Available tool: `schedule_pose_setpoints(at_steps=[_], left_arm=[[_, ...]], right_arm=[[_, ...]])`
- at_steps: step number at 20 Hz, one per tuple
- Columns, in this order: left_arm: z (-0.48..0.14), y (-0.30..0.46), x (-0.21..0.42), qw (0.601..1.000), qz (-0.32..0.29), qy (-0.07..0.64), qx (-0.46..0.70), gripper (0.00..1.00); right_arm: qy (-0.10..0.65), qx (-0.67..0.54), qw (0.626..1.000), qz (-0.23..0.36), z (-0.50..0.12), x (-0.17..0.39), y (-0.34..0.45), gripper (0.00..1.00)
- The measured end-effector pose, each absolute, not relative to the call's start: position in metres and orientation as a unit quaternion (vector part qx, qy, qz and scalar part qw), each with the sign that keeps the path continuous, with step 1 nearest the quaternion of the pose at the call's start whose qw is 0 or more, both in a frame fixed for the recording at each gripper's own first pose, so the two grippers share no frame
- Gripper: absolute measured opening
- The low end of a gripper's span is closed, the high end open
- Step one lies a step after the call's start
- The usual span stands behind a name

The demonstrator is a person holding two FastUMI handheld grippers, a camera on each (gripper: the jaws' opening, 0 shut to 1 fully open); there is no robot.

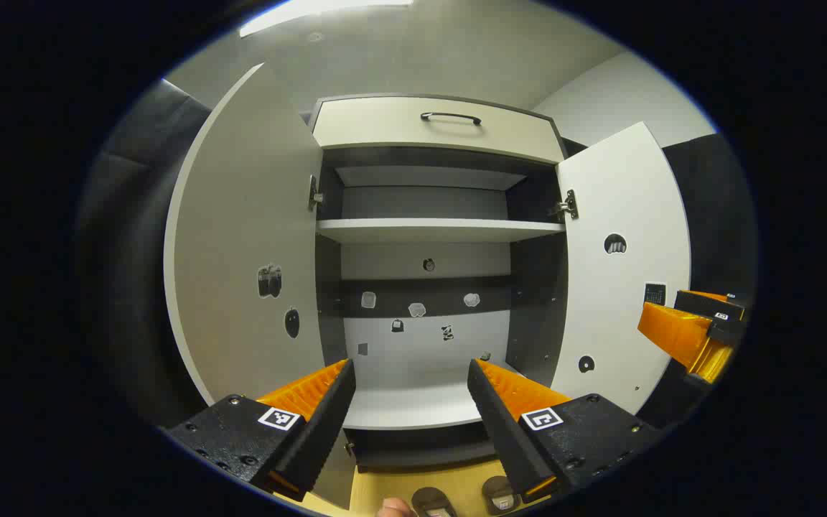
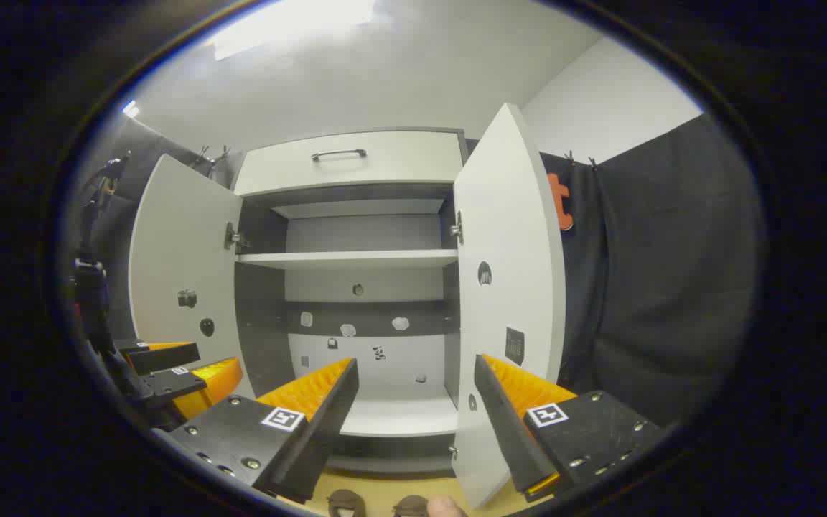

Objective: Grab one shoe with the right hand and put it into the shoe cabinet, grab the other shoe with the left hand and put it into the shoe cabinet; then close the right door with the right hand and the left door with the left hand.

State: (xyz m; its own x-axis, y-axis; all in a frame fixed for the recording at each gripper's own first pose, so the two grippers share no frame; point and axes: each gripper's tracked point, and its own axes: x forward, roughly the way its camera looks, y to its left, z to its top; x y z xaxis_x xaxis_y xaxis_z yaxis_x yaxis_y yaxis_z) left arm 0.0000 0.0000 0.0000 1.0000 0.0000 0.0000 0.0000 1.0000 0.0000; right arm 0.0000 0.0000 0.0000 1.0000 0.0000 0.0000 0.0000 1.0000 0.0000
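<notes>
— So, where do you stand?

— At the start, I'd judge. Both of your tongs are wide apart and hold nothing: the left gripper and the right gripper are raised and face the shoe cabinet, whose shelves look bare.

— And the shoes?

— Down on the pale floor in front of the cabinet. In the left gripper view a pair of dark shoes shows at the very bottom edge, side by side; the right gripper view catches them low at its edge as well. Neither is in the cabinet yet — neither is touched.

— The doors?

— Both swung open: the left door and the right door, so the way in is free.

— Next move, then?

— Likely the first step: you tip the right gripper down toward the floor, straddle one shoe with the open fingers and close on it, then lift it to the bottom shelf. Mind the right door's edge — in the right gripper view it stands just ahead of your fingers.
</notes>
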Motion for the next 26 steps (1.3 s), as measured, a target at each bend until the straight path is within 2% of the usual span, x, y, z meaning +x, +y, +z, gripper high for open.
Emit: schedule_pose_setpoints(at_steps=[1, 2, 14, 19, 21, 22, 26], left_arm=[[0.001, 0.0, 0.0, 1.0, 0.001, -0.001, 0.0, 0.94], [0.002, 0.0, 0.0, 1.0, 0.002, -0.003, -0.001, 0.96], [0.004, 0.016, -0.007, 0.999, 0.032, -0.007, -0.002, 0.96], [0.003, 0.023, -0.007, 0.999, 0.043, -0.006, -0.002, 0.96], [0.003, 0.025, -0.006, 0.999, 0.048, -0.005, -0.003, 0.93], [0.003, 0.027, -0.006, 0.999, 0.051, -0.005, -0.003, 0.96], [0.002, 0.034, -0.005, 0.998, 0.062, -0.001, -0.003, 0.96]], right_arm=[[0.001, -0.001, 1.0, 0.001, -0.001, 0.001, 0.0, 0.97], [0.003, -0.001, 1.0, 0.003, -0.002, 0.002, 0.002, 0.97], [0.021, -0.012, 1.0, 0.02, -0.027, 0.018, 0.01, 0.97], [0.079, -0.036, 0.996, 0.034, -0.109, 0.022, 0.02, 0.97], [0.109, -0.047, 0.992, 0.046, -0.157, 0.02, 0.026, 0.97], [0.127, -0.055, 0.989, 0.049, -0.185, 0.017, 0.027, 0.97], [0.223, -0.067, 0.97, 0.065, -0.305, 0.001, 0.032, 0.96]])
